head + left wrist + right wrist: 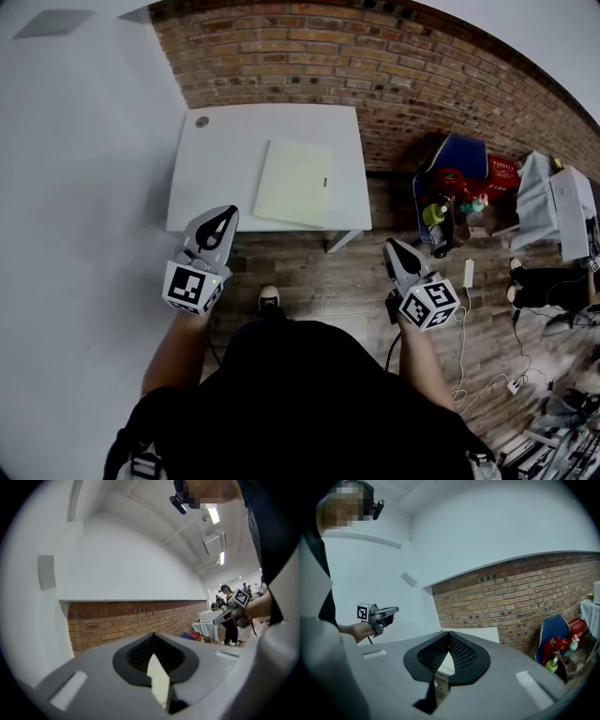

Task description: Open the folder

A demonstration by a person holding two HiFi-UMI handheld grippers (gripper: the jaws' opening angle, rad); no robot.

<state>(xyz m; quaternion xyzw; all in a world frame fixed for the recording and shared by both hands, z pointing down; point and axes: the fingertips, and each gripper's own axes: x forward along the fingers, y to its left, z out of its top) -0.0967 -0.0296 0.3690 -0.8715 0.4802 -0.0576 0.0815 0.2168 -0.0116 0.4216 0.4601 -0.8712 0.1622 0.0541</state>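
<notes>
The folder [292, 183] lies flat on the surface [216, 159], its long axis running 12-to-6 o'clock, while the fingers of the left gripper [229, 214] and right gripper [390, 245] are closed and empty.

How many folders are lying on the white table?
1. The pale yellow folder lies flat and closed on the right half of the white table, in the head view. A second one beneath it would be hidden.

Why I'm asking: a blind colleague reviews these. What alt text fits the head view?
Seen from above, a closed pale-yellow folder lies on a white table against a brick wall. Nearer the camera, the person holds the left gripper near the table's front edge and the right gripper over the floor, both shut and empty.
</notes>
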